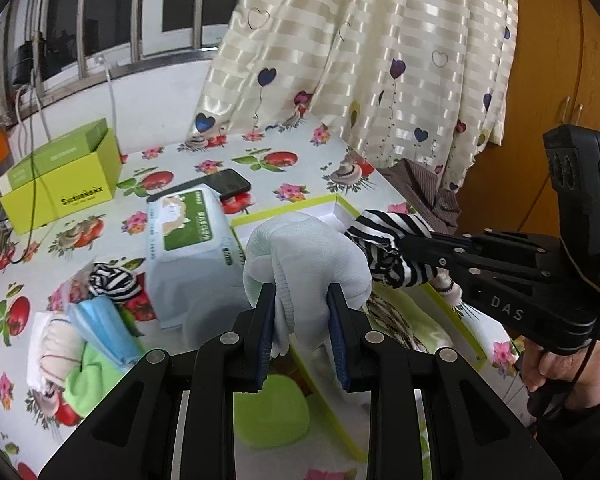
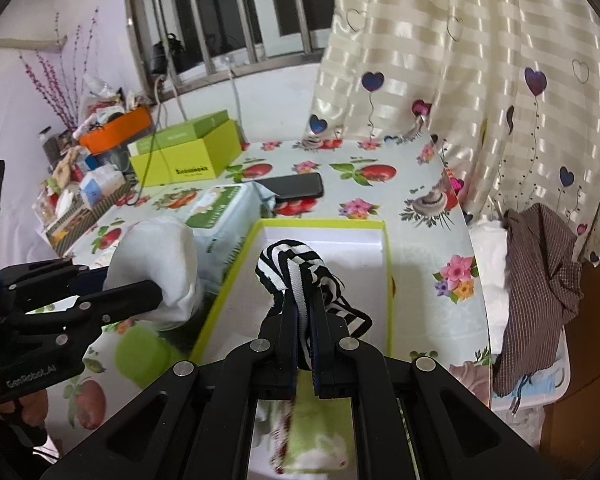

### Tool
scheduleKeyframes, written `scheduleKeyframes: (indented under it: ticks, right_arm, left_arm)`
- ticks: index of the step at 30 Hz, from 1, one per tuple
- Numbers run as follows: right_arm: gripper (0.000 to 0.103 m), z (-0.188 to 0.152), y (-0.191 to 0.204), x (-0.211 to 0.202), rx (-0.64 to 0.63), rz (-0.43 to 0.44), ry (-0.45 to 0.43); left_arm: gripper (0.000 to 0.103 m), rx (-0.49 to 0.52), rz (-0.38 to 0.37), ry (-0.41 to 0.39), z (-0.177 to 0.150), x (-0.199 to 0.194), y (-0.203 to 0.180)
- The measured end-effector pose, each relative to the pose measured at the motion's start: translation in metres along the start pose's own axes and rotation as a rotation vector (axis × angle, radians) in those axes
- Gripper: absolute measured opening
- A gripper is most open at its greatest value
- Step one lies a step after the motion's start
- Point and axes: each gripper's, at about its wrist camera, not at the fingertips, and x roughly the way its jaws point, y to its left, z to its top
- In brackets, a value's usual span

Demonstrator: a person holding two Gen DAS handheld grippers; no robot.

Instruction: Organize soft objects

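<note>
Currently the left gripper (image 1: pixel 302 322) pinches a pale blue bundle (image 1: pixel 306 256) of soft knit cloth, rounded and ribbed, its fingers pressed into the fabric. The right gripper (image 2: pixel 308 344) is clamped on a black-and-white striped bundle (image 2: pixel 296 270), a balled cloth with a loose band trailing down between the pads. Both bundles hang above the lime-edged box (image 2: pixel 386 280), which has a flat white floor.

Left view only: at 8 o'clock a pile with a second striped ball (image 1: pixel 112 282), a blue mask (image 1: pixel 104 328) and green cloth (image 1: pixel 94 376). Right view only: a brown checked shirt (image 2: pixel 540 300) at 3 o'clock, and cluttered shelf goods at 9 o'clock.

The table (image 2: pixel 424 216) carries a glossy fruit-and-flower cover; a wipes pack (image 1: pixel 188 240), a phone (image 1: pixel 230 186) and a lime carton (image 1: pixel 60 188) sit on it. A heart-print curtain (image 1: pixel 380 60) and a barred window lie at 12 o'clock.
</note>
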Motion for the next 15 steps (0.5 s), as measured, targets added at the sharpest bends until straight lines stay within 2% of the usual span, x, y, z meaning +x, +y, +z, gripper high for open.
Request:
scheduleKeyframes:
  ticks: [6, 12, 15]
  right_arm:
    - [0.005, -0.007, -0.015, 0.026, 0.022, 0.0, 0.051]
    - [0.006, -0.013, -0.027, 0.036, 0.056, 0.011, 0.067]
    - [0.012, -0.013, -0.03, 0.038, 0.062, 0.018, 0.074]
  left_arm:
    - [0.026, 0.009, -0.018, 0.053, 0.002, 0.028, -0.006]
    - [0.026, 0.015, -0.027, 0.095, 0.003, 0.05, -0.011]
    - [0.026, 0.018, -0.028, 0.113, 0.003, 0.059, -0.013]
